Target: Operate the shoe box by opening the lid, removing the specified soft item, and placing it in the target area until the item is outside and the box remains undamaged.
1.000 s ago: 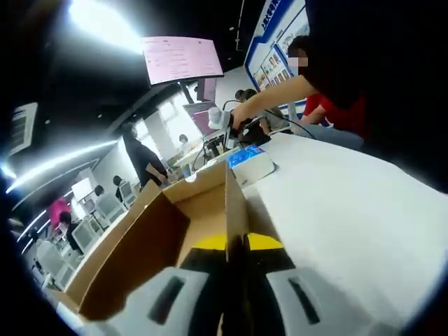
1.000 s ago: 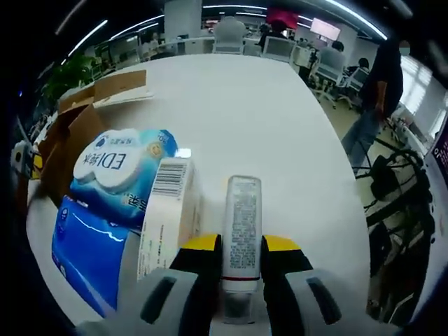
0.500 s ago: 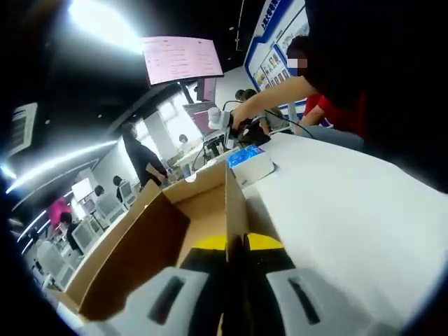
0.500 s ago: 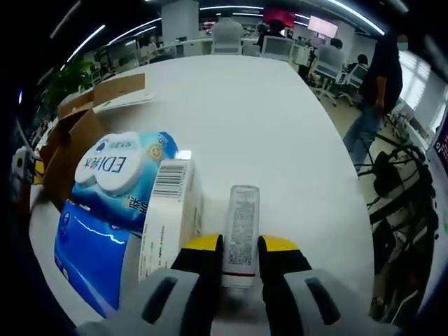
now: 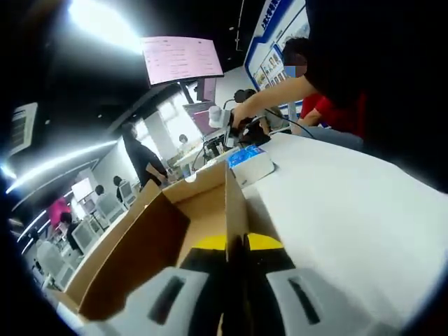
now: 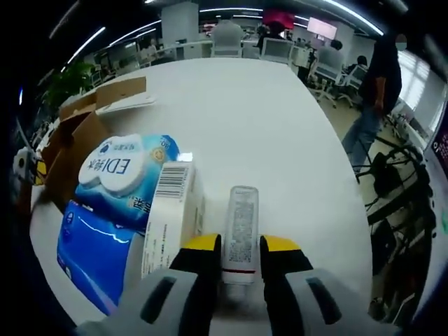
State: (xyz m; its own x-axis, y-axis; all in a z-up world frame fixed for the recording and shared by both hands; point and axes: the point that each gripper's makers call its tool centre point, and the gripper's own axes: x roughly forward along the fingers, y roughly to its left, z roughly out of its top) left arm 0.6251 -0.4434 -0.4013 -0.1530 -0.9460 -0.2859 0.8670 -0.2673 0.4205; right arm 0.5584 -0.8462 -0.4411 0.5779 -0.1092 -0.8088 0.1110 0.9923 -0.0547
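On the white tabletop, the open brown cardboard shoe box serves as the reference point. In the left gripper view, the left gripper has its yellow-tipped jaws drawn together on the upright cardboard wall of that box, the thin edge of the wall running up between them. The box interior lies to the left of the clamped wall; no contents can be made out inside it.

Beyond the far end of the shoe box, on the same tabletop, sits a blue-and-white soft pack of wipes. Just past it, a person's hand holds the right gripper.

In the right gripper view, the right gripper is closed narrowly on a slim white tube with printed text, the tube standing lengthwise between the jaws and pointing away from the camera. Just beside the tube stands a white carton with a barcode, touching the blue-and-white soft pack, which bears the letters "EDI". The shoe box lies beyond that pack at the view's left edge, its flaps open. The soft pack is outside the box, on the table.

A person in dark clothing stands off the table's far side.
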